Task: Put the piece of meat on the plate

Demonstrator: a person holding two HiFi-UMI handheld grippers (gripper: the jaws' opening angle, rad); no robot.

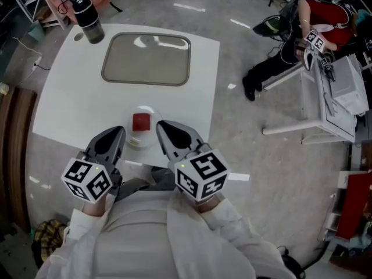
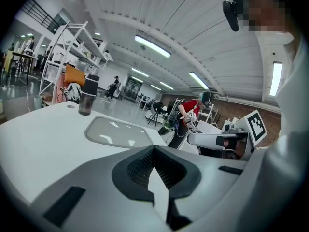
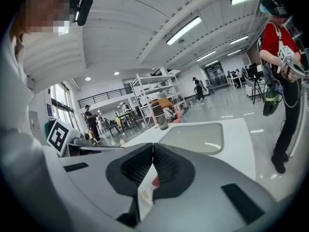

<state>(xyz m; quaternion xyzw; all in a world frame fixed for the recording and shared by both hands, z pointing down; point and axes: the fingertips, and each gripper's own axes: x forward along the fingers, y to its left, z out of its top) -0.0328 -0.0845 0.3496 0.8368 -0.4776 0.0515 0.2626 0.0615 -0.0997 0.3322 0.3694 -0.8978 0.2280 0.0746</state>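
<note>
Meat [image 1: 140, 121], 1 red square piece, lies on the small white plate [image 1: 132, 140], close to the front edge of the table [image 1: 64, 97]. The left gripper [image 1: 120, 131] and right gripper [image 1: 161, 124] flank the plate, jaws together on nothing. Placement appears complete. Advice: draw both straight back, clear of the rim. The tray [image 1: 146, 58] and bottle [image 1: 88, 19] stand well apart.

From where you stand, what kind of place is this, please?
Probably a large lab or workshop hall: a bare polished floor, long ceiling strip lights, open metal shelving, and another person in red working nearby.
</note>
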